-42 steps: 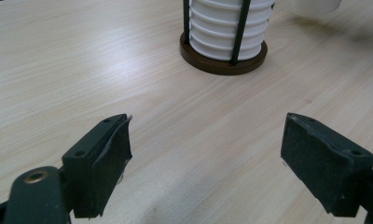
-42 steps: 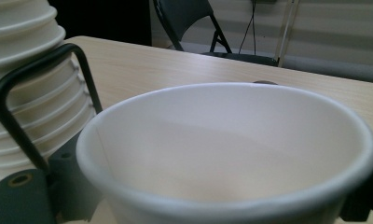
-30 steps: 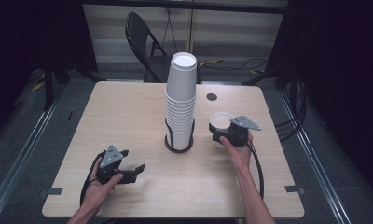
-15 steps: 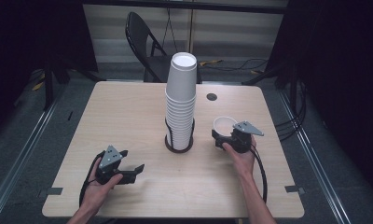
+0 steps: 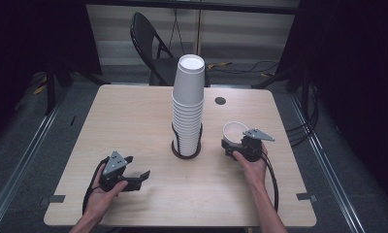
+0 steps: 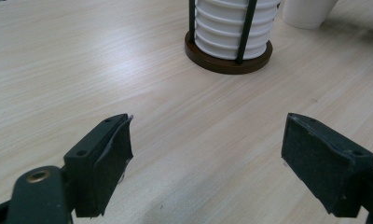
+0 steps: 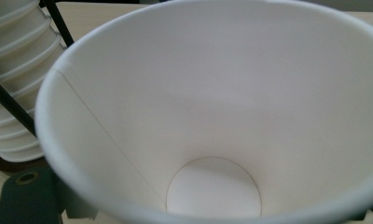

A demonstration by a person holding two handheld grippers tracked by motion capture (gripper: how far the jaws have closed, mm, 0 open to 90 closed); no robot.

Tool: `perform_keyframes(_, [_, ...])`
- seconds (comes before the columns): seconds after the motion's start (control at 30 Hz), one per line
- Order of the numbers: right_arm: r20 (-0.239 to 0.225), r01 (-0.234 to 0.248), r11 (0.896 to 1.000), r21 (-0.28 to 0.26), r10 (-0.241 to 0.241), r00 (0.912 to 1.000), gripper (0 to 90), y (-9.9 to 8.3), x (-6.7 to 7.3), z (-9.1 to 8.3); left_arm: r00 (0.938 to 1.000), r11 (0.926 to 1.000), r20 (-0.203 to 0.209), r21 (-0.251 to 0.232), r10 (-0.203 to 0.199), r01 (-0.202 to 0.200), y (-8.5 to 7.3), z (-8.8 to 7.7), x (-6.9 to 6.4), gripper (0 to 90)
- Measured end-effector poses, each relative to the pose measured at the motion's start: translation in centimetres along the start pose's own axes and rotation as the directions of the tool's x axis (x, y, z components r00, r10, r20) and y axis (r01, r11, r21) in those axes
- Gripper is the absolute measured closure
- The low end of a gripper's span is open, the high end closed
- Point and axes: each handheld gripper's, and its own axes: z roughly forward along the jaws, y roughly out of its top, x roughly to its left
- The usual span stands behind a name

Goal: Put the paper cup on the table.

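One paper cup (image 5: 234, 132) is pinched upright by the right gripper (image 5: 233, 145), just right of the cup stack (image 5: 187, 104) in its holder (image 5: 185, 148). Many cups remain stacked. The left gripper (image 5: 141, 176) is held spread and empty over the worktop (image 5: 124, 116).

Both grippers are black — the left gripper (image 5: 142, 175) and right gripper (image 5: 227, 145) each carry a grey three-cornered plate and trail a black cable. The left's jaws bear dark pads (image 6: 117, 150) with worn edges — a brass-coloured rivet sits at one jaw's base.
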Motion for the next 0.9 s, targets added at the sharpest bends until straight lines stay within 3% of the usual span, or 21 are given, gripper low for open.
perform_keyframes(0.37, [0.006, -0.011, 0.998, 0.063, 0.011, 0.9999, 13.3, -1.0, -0.3, -0.5, 0.9999, 0.9999, -0.009, 0.001, -0.014, 0.014, 0.0, 0.0, 0.1, 15.9])
perform_keyframes(0.7, [0.005, -0.012, 0.996, 0.091, 0.011, 0.9999, 13.8, -1.5, -0.1, -2.0, 0.9993, 0.9996, -0.025, 0.012, -0.027, 0.027, 0.0, 0.0, 0.3, 15.9])
perform_keyframes(0.9, [0.003, -0.021, 0.996, 0.081, 0.021, 0.9998, 14.1, -1.7, 0.1, -3.3, 0.9988, 0.9992, -0.033, 0.014, -0.038, 0.038, 0.0, -0.1, 0.3, 15.9])
